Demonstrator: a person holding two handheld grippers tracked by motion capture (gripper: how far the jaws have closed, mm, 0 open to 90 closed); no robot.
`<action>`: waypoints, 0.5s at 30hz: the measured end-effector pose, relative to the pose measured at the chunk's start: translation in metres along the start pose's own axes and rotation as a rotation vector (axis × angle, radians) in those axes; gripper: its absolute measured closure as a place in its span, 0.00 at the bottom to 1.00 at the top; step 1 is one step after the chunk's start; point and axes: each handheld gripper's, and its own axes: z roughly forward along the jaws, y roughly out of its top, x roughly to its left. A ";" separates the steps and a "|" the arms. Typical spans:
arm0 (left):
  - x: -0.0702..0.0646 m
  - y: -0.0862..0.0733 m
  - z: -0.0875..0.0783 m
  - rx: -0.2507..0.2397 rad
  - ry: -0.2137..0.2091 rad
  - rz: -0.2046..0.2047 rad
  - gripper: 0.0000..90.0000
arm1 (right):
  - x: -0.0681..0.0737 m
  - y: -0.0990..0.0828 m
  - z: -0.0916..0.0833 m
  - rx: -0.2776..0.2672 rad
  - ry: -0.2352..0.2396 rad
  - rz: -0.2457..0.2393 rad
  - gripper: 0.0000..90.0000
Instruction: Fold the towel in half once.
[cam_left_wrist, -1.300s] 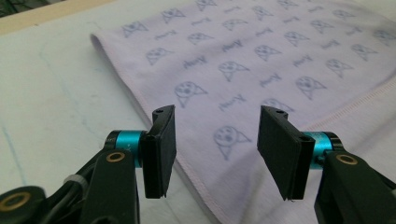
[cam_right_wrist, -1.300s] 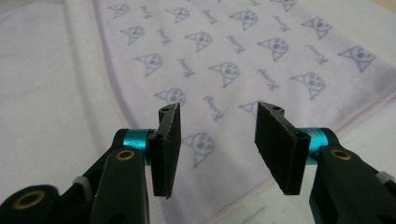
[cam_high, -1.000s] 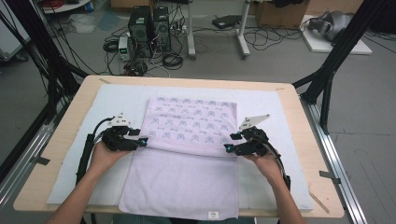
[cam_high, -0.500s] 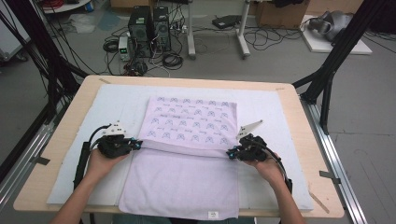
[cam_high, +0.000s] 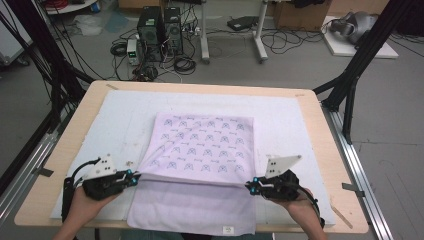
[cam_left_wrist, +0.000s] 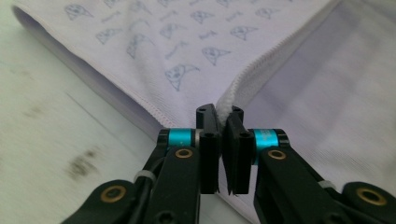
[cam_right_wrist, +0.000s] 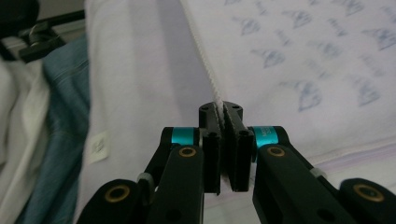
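A: What is different now, compared with a second ago?

B: Both hands are nearer to the person. The left gripper (cam_high: 134, 175) and the right gripper (cam_high: 249, 186) pull the folded edge of the towel (cam_high: 200, 145) toward the near side of the table (cam_high: 310, 105). The printed layer now covers more of the plain layer below.

A: Are the grippers holding it?

B: Yes. In the left gripper view the jaws are closed tight on the white hem at one corner of the towel (cam_left_wrist: 187, 60). In the right gripper view it is the same, with the towel (cam_right_wrist: 303, 60) hem pinched between the closed jaws.

A: And the meaning for the task?

B: I judge this is a fold in half. A strip of the plain layer near the front edge is not yet covered, so the fold is not finished.
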 end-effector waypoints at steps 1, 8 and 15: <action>-0.004 -0.003 0.000 0.012 -0.012 -0.007 0.87 | 0.003 -0.003 0.000 0.001 0.026 -0.001 0.90; 0.001 0.002 0.003 -0.007 -0.028 -0.035 0.59 | -0.004 0.001 0.002 -0.029 0.000 0.021 0.72; 0.007 0.007 0.008 -0.028 -0.045 -0.046 0.60 | -0.012 -0.012 0.031 0.049 0.005 0.042 0.69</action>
